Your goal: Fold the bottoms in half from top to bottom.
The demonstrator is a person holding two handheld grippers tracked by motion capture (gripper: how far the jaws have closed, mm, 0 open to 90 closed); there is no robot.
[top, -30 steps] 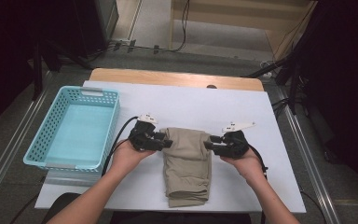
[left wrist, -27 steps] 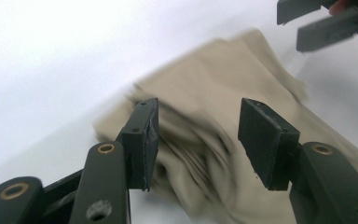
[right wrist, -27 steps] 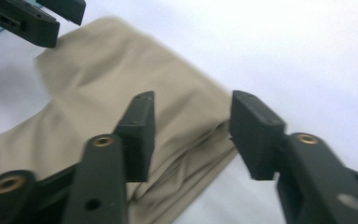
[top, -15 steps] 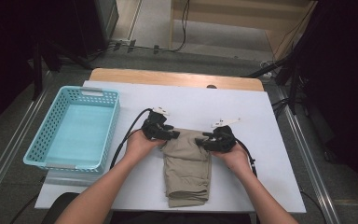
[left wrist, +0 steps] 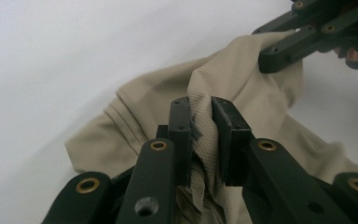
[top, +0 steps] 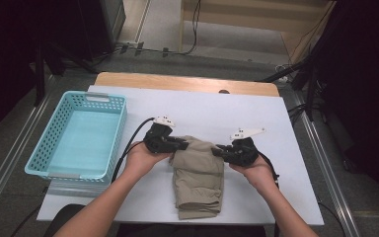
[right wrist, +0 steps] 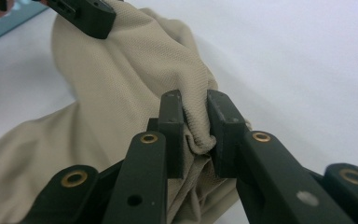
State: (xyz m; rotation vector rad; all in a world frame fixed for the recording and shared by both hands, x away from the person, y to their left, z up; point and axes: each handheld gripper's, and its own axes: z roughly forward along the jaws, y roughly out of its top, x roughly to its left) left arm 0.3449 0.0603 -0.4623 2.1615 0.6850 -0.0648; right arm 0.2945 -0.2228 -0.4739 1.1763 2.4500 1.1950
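A folded tan garment (top: 197, 177) lies on the white table (top: 212, 108) near its front edge. My left gripper (top: 183, 144) is shut on the garment's far left corner, and in the left gripper view a pinch of the tan fabric (left wrist: 200, 126) sits between the jaws of the left gripper (left wrist: 200, 109). My right gripper (top: 216, 148) is shut on the far right corner; in the right gripper view the cloth (right wrist: 121, 79) bunches between the jaws of the right gripper (right wrist: 195, 105). The far end of the garment is lifted slightly off the table.
A light blue plastic basket (top: 54, 153) stands at the left side of the table, with nothing in it. A wooden strip (top: 177, 81) runs along the table's far edge. Cables trail from both grippers toward the person.
Both grippers have moved inward and toward the person, dragging the garment's far corners with them, so the far end of the cloth has bunched and narrowed.
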